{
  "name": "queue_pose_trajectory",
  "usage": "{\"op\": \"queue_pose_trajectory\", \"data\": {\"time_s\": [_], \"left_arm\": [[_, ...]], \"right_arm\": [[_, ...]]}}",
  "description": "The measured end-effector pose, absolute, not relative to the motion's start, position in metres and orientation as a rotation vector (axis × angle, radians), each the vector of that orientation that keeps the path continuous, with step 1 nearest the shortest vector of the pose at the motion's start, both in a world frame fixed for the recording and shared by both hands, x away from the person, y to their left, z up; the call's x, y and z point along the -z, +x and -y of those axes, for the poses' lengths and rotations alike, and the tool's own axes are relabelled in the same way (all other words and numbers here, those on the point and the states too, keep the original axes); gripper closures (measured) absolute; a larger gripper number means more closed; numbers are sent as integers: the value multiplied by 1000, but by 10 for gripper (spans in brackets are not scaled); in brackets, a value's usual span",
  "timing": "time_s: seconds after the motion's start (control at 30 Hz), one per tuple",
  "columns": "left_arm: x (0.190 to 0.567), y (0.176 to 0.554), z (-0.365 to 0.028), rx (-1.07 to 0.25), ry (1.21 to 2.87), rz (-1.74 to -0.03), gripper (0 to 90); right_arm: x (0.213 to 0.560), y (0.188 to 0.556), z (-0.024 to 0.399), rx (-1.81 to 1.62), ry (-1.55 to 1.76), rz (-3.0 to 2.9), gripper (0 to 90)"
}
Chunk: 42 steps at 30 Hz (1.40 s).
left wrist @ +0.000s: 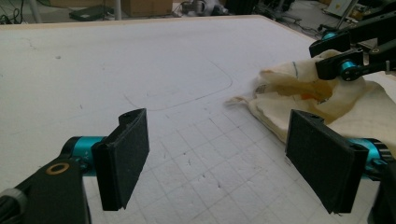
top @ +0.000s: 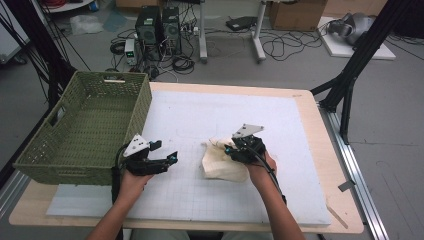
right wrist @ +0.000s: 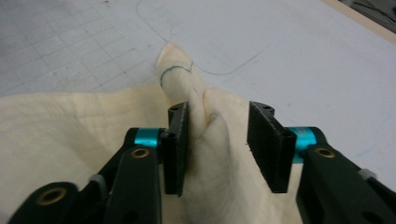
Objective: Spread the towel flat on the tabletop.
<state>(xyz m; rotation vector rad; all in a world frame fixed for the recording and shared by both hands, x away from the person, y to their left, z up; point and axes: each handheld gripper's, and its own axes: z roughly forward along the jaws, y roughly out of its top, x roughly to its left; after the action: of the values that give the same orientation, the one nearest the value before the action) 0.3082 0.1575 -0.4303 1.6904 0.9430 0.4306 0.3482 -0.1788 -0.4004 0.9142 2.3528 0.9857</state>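
High view first: we see the green woven basket (top: 82, 127) at the table's left edge, holding nothing we can make out, and the cream cloth (top: 222, 161) on the white mat (top: 210, 120) beneath our right gripper (top: 231, 149). Left gripper view: our left gripper (left wrist: 229, 158) gapes wide over bare mat. Right gripper view: jaws part-spread, a cloth ridge (right wrist: 205, 140) between them, touching one pad; no writing legible.

Cloth (top: 223, 161): cream, w/ yellow-brown stain & thin blue pen line. Mat (top: 210, 120): white w/ faint grey grid. Basket (top: 85, 127): olive green woven. Tabletop (top: 327, 150): light wood. Both grippers (top: 170, 159) (top: 230, 148): black jaws, teal fittings, brass-coloured pivots, grey top plates.
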Motion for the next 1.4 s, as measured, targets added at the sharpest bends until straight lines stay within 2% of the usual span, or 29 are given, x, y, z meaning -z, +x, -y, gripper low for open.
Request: {"op": "queue_pose_trajectory", "data": {"time_s": [0.2,0.23,0.33,0.47,0.63,0.77,0.83,0.93,1.13,1.27,1.4], "left_arm": [[430,308,-158,-432,1689,-943,220],[431,308,-158,-429,1689,-946,220],[431,308,-157,-428,1693,-942,220],[431,308,-156,-426,1700,-938,222],[432,308,-154,-420,1708,-943,225],[433,307,-150,-385,1726,-927,277],[433,307,-148,-370,1728,-923,278],[434,308,-145,-339,1733,-913,297],[436,311,-139,-283,1721,-910,316],[435,316,-136,-294,1705,-907,311],[434,322,-135,-297,1721,-930,317]], "right_arm": [[398,337,188,-965,934,-2365,557],[398,334,190,-961,934,-2368,578],[399,325,200,-921,905,-2374,810],[399,316,218,-899,914,-2336,821],[400,301,245,-889,980,-2272,786],[408,289,268,-833,1067,-2232,772],[413,284,278,-794,1104,-2223,738],[419,276,291,-812,1154,-2191,641],[408,268,303,-934,1159,-2069,506],[399,263,307,-943,1163,-1959,459],[395,261,314,-976,1180,-1905,452]]}}
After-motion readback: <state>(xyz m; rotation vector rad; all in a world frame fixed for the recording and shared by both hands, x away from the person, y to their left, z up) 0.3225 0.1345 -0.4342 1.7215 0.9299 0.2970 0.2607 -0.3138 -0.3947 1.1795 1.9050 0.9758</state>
